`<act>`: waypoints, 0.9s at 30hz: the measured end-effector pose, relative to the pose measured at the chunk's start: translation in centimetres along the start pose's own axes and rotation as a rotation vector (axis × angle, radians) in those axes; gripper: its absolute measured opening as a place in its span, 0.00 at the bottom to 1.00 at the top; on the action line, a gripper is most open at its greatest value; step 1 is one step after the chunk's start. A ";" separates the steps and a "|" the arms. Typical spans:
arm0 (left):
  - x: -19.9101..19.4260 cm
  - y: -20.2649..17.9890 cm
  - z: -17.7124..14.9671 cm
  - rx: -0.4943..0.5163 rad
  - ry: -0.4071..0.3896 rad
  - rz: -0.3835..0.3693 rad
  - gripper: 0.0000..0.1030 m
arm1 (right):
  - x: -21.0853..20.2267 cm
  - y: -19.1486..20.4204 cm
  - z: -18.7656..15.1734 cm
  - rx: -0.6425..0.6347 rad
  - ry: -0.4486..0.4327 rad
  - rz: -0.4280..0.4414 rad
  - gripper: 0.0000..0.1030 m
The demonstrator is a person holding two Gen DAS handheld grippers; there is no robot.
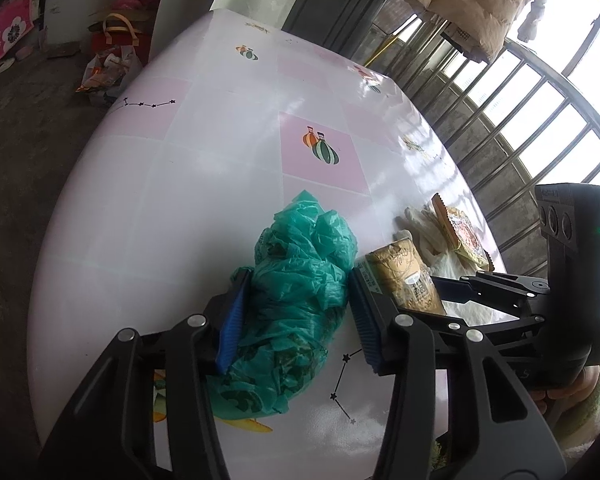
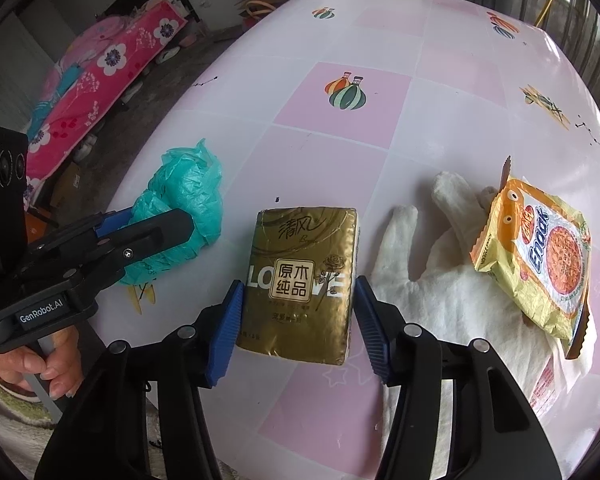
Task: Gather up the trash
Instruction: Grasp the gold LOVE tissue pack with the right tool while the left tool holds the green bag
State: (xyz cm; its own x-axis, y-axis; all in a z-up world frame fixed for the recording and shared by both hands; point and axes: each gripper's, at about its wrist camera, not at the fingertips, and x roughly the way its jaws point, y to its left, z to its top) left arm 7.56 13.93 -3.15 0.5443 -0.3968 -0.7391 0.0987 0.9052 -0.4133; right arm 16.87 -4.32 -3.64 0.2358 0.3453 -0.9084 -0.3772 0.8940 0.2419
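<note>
Presently the left gripper [image 1: 296,312] stands wide, its blue pads flanking the crumpled green plastic bag [image 1: 296,280] on the table [image 1: 180,200]. Alongside, the right gripper [image 2: 298,320] brackets the gold tissue pack [image 2: 300,276], contact unclear. Beyond, a noodle wrapper [image 2: 540,256] partly hides a white glove [image 2: 428,264].
</note>
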 end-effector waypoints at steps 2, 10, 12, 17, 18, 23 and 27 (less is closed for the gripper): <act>-0.3 0.1 0.0 0.001 -0.008 0.002 0.44 | -0.2 -0.2 0.0 0.007 -0.001 0.015 0.52; -1.6 0.1 0.4 0.001 -0.045 0.010 0.44 | -1.1 -0.7 -0.1 0.019 -0.024 0.054 0.52; -2.0 -0.1 0.5 0.003 -0.055 0.011 0.44 | -1.5 -0.7 -0.1 0.018 -0.031 0.060 0.52; -3.0 -0.6 0.7 0.013 -0.080 0.011 0.44 | -2.6 -1.5 -0.4 0.025 -0.057 0.098 0.52; -3.2 -0.8 0.8 0.017 -0.084 0.011 0.44 | -2.9 -1.6 -0.5 0.029 -0.065 0.108 0.52; -4.3 -1.8 1.3 0.038 -0.108 0.000 0.44 | -4.7 -2.4 -1.1 0.053 -0.103 0.156 0.52; -5.2 -3.0 1.8 0.059 -0.126 -0.017 0.44 | -6.6 -3.6 -1.8 0.078 -0.144 0.192 0.52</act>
State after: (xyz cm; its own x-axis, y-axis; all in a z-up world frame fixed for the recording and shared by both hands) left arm 5.90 13.51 2.89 0.6421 -0.3931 -0.6582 0.1557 0.9075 -0.3902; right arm 15.13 -10.35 0.86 0.2935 0.5433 -0.7866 -0.3586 0.8253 0.4363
